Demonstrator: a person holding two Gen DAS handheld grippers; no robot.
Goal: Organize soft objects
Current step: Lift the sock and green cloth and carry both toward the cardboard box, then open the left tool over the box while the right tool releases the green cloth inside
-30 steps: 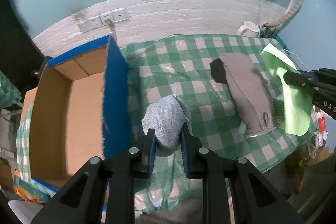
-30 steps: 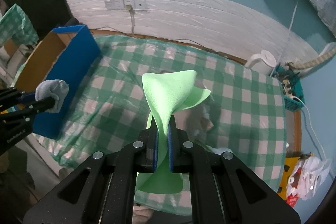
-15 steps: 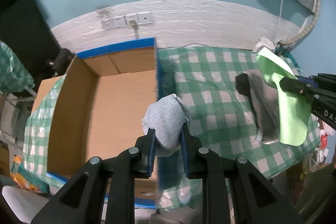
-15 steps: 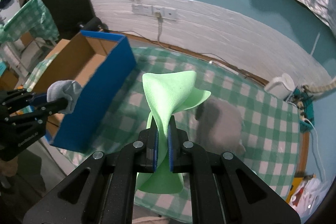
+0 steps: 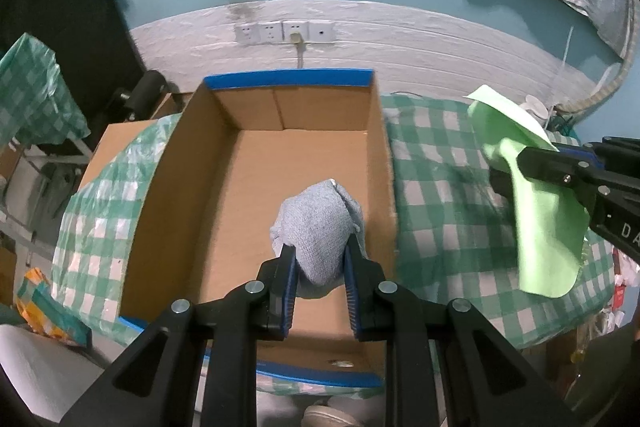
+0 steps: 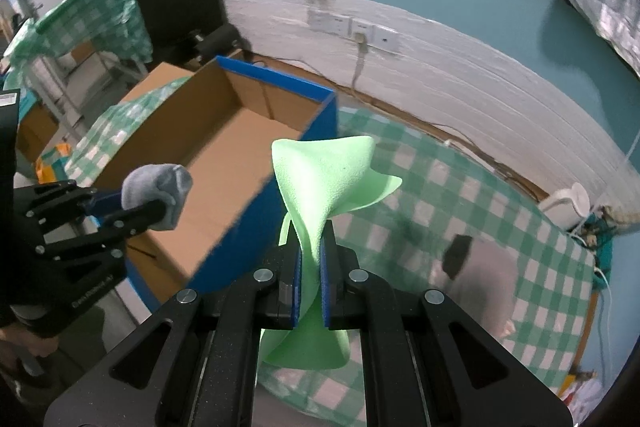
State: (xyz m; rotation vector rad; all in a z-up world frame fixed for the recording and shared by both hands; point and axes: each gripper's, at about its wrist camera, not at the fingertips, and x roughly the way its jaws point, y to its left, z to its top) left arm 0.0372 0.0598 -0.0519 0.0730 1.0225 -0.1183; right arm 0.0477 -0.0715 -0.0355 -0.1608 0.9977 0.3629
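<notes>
My left gripper (image 5: 319, 253) is shut on a rolled grey sock (image 5: 316, 223) and hangs over the inside of an open cardboard box (image 5: 256, 187) with blue outer walls. The right wrist view shows that same gripper (image 6: 160, 205) with the grey sock (image 6: 158, 183) above the box (image 6: 224, 147). My right gripper (image 6: 310, 247) is shut on a light green cloth (image 6: 324, 183), held over the checked table just right of the box's blue wall. The green cloth (image 5: 540, 211) also shows at the right of the left wrist view. A grey and black soft item (image 6: 480, 267) lies blurred on the tablecloth.
The green-checked tablecloth (image 5: 448, 195) covers the table right of the box. A white wall panel with sockets (image 5: 288, 31) runs behind. A white kettle (image 6: 568, 203) stands at the table's far right corner. Clutter and another checked cover (image 5: 36, 91) sit to the left.
Both grippers have swung left with their loads. The left one went from over the tablecloth to over the box's inside; the right one came from mid-table to beside the box's blue wall.
</notes>
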